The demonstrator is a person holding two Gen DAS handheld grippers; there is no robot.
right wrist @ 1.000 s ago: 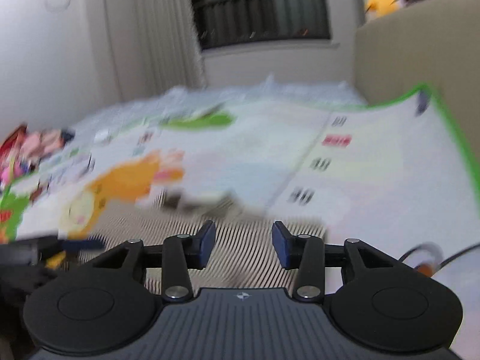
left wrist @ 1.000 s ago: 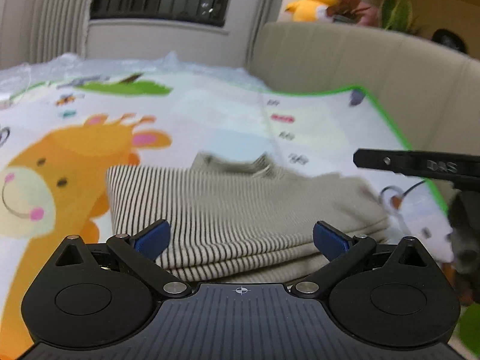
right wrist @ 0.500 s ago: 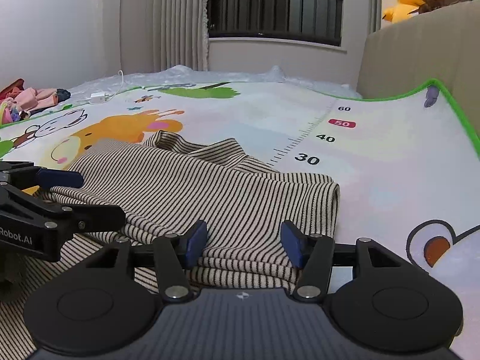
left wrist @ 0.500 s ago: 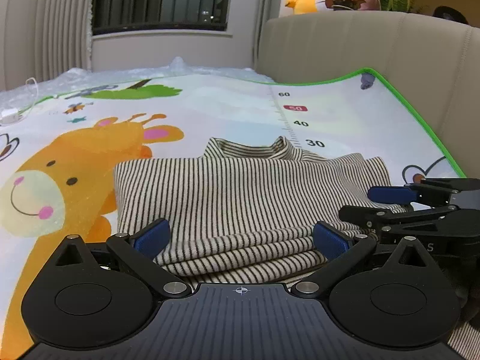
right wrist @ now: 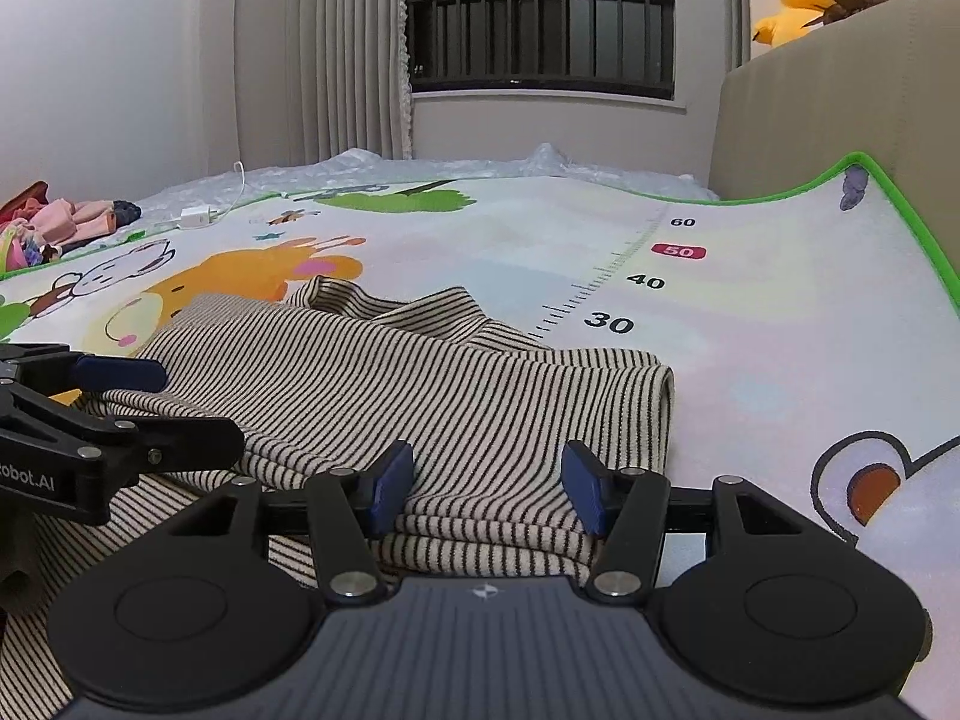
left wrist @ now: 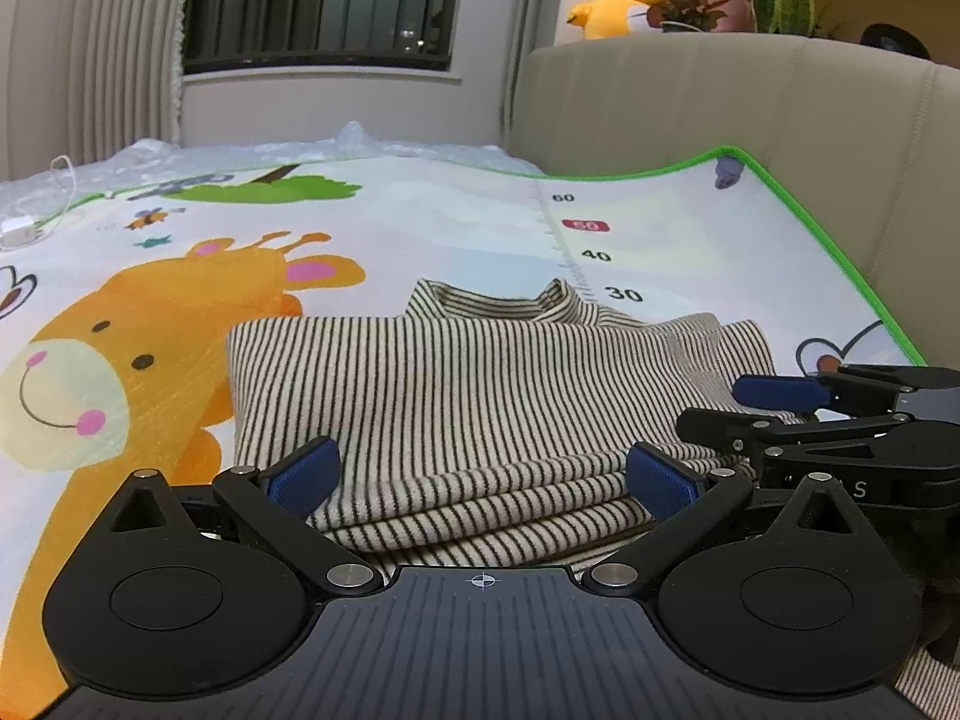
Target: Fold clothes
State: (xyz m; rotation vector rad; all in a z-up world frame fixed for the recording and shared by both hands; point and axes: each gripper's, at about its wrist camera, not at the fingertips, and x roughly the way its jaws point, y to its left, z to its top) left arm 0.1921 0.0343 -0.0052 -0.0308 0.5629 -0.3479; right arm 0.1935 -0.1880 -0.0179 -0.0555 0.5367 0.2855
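Folded shirt (left wrist: 480, 396) on play mat (left wrist: 420, 228), sofa (left wrist: 750, 108) to its right, window (left wrist: 324, 6) behind.

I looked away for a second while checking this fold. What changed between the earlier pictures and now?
The right gripper came down to the near edge of the folded striped top, and its jaws widened a little; they stand apart, gripping nothing. The left gripper stayed open at the same edge, and the top kept its place on the play mat.
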